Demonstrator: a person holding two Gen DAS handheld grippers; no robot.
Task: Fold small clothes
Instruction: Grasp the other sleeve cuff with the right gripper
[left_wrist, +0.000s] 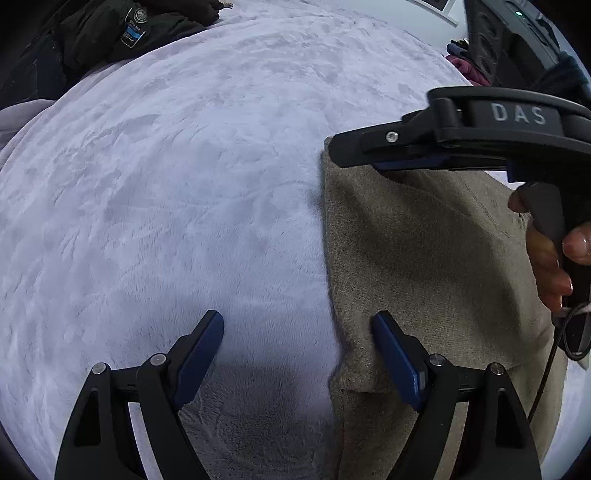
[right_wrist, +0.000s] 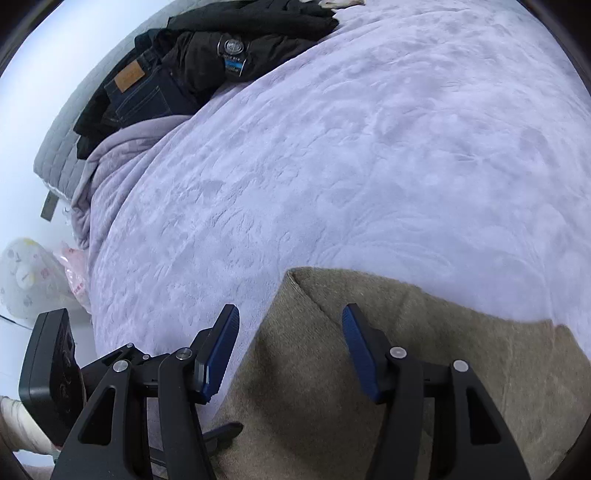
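Blue-padded jaws of the left hand-held gripper (left_wrist: 297, 354) gape wide, straddling the left edge of a beige knit garment (left_wrist: 424, 258) lying on the lavender bed blanket (left_wrist: 184, 166). Over its far corner, the right hand-held gripper (right_wrist: 290, 350) stands part open, gripping nothing. Dark clothes (right_wrist: 207, 66) are piled far left.

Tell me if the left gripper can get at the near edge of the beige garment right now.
Probably yes. The left gripper hangs open over the beige garment's edge, one finger above the cloth, one above the blanket, nothing between. The right gripper sits at the far corner, clear.
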